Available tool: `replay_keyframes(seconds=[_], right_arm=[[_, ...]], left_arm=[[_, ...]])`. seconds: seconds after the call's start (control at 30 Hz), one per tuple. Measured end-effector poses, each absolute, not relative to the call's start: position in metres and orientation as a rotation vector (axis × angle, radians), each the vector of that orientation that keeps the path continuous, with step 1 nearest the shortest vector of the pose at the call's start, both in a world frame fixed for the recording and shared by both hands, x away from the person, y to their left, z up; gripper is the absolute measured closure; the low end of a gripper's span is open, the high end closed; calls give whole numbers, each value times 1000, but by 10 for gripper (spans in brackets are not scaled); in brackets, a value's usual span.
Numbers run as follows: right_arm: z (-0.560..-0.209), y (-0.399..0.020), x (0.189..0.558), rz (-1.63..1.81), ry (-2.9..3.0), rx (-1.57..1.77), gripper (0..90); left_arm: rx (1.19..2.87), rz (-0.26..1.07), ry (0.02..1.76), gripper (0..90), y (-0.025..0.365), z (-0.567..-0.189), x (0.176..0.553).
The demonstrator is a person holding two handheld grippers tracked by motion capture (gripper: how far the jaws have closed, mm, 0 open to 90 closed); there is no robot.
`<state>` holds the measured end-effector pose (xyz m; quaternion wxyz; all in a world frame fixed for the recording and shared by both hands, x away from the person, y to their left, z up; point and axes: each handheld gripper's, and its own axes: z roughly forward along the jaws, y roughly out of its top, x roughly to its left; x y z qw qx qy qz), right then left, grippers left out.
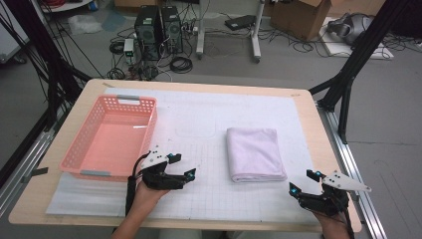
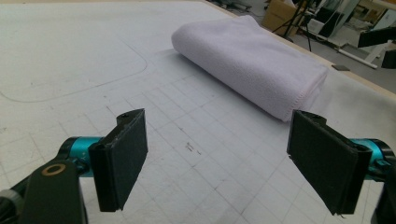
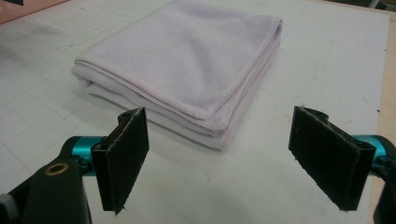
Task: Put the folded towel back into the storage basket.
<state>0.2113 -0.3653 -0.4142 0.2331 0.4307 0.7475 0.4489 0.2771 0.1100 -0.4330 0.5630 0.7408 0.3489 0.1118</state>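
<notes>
the folded towel (image 1: 256, 154) lies on the desk (image 1: 308, 124) right of the frame's centre, with the basket (image 1: 110, 137) well apart at centre left. the left tongs (image 1: 180, 167) sit below the basket's lower right corner, left of the towel; the right tongs (image 1: 302, 181) sit at lower right, just below the towel's lower right corner.

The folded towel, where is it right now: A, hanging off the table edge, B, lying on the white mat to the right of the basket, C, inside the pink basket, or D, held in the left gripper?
B: the folded towel lies flat on the white mat, apart from the pink basket at its left.
</notes>
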Motion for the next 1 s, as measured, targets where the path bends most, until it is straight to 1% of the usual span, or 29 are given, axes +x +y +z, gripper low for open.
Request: replay_keyframes(seconds=[0.47,0.57,0.67,0.77,0.9,0.93,1.0], right_arm=[[-418,-363,213,1222,2082,1172,191],[-418,-364,214,1210,2087,1155,191],[-418,-365,213,1217,2083,1173,191],[-417,-366,213,1222,2079,1166,191],[-417,-365,213,1223,2081,1168,191],[-417,-365,213,1221,2083,1168,191],[-418,-365,214,1221,2084,1167,191]], left_arm=[[1772,271,807,208,101,-435,283],[1774,245,807,205,98,-433,288],[1747,253,777,201,96,-434,290],[1742,317,737,203,86,-435,292],[1780,274,767,205,73,-433,301],[1780,274,767,204,73,-433,301],[1744,225,803,192,65,-431,308]])
